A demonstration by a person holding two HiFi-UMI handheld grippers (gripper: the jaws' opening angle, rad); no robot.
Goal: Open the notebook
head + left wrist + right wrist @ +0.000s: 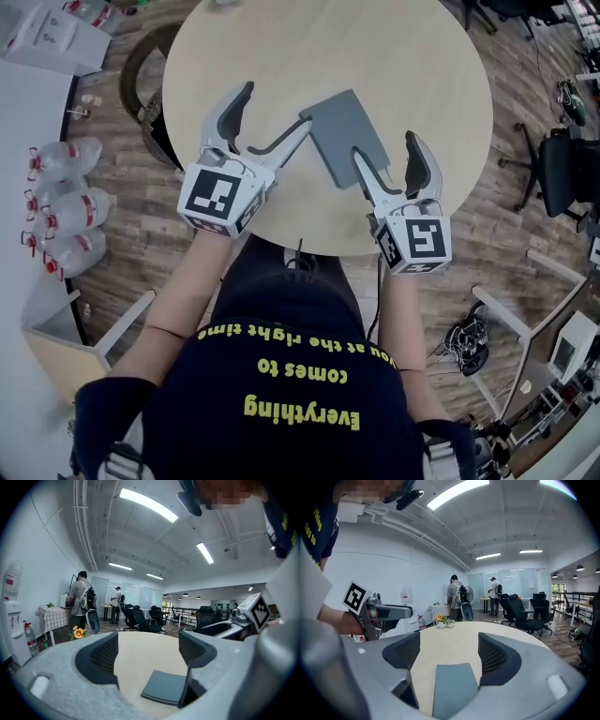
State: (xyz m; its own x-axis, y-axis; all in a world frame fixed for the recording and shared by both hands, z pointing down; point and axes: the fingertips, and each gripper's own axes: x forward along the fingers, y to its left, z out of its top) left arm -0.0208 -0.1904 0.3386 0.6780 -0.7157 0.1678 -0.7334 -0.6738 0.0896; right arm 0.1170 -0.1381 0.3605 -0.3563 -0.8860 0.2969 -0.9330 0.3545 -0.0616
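Observation:
A closed grey notebook [342, 127] lies flat on the round beige table [281, 47], close to its near edge. My left gripper [277, 111] hovers at the notebook's left, open, its right fingertip by the cover's left corner. The right gripper [384, 148] is open too, its left finger over the notebook's near-right edge. In the left gripper view the notebook [164, 686] sits low between the jaws, toward the right finger [197, 651]. In the right gripper view the notebook [452, 686] lies centred below the open jaws. Nothing is held.
A small flower vase [443, 619] stands on the table's far side. Water bottles [66, 202] crowd the floor at left, and a black office chair [567, 173] stands at right. Two people [82, 599] stand far off near more chairs.

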